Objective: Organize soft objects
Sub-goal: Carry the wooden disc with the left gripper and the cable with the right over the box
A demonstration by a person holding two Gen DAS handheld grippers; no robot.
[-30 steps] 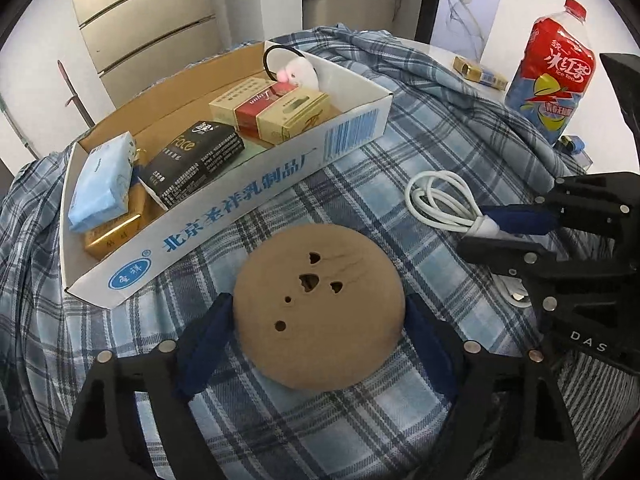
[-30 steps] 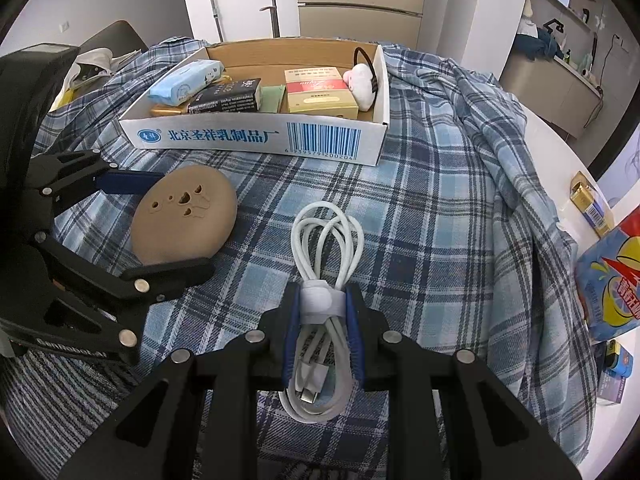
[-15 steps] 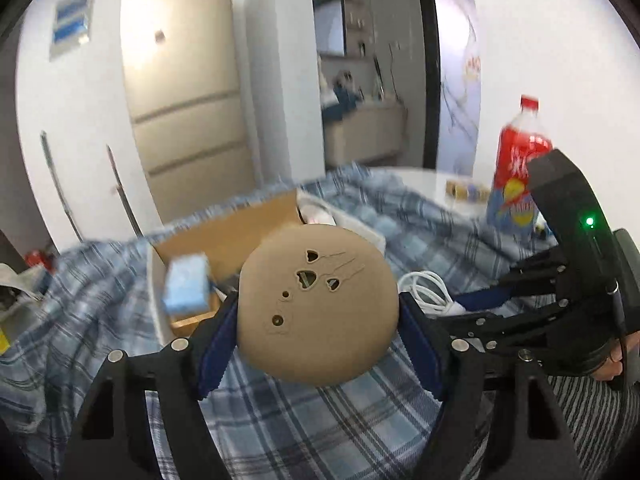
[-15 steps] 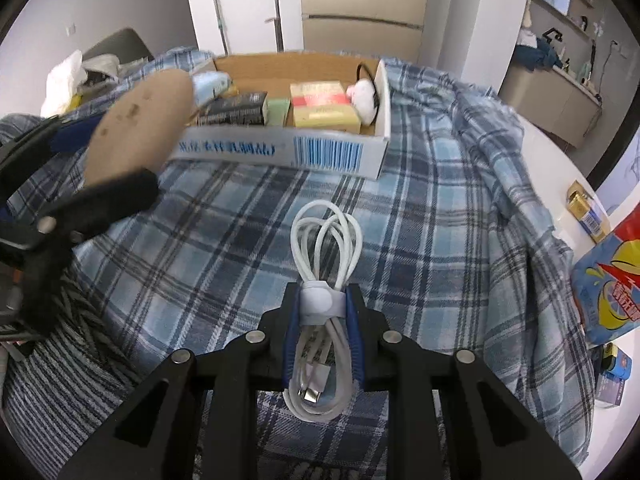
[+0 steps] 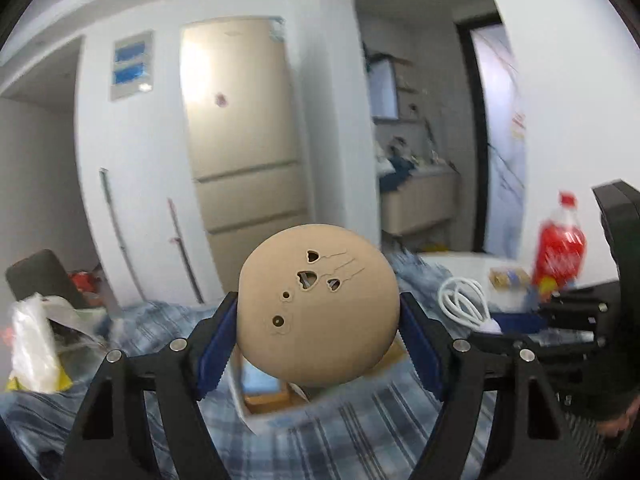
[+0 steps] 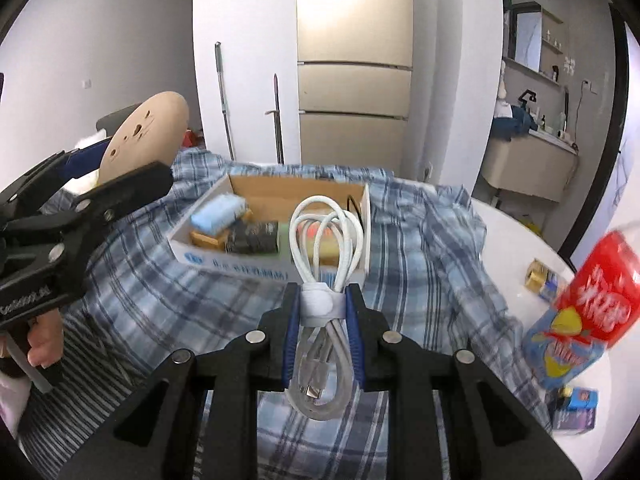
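Clamping a round tan cushion (image 5: 318, 314) between its blue pads (image 5: 214, 350), the left gripper (image 5: 320, 340) holds it in the air above the plaid cloth (image 6: 420, 240), tilted up toward the room; the cushion's face shows small heart-shaped cut-outs. Past it, lower on the cloth, sits the open cardboard box (image 6: 276, 270), with a blue tissue pack (image 6: 218, 210), a dark packet (image 6: 252, 236) and other small cartons inside. Next comes the right gripper (image 6: 322, 312), clenched on a coiled white cable (image 6: 324, 240) at its white strap; the coil's loops stand up in front of the box and the plug end hangs below the pads. Farthest right, a red drink bottle (image 6: 588, 316) stands on the white tabletop (image 6: 520, 236), blurred.
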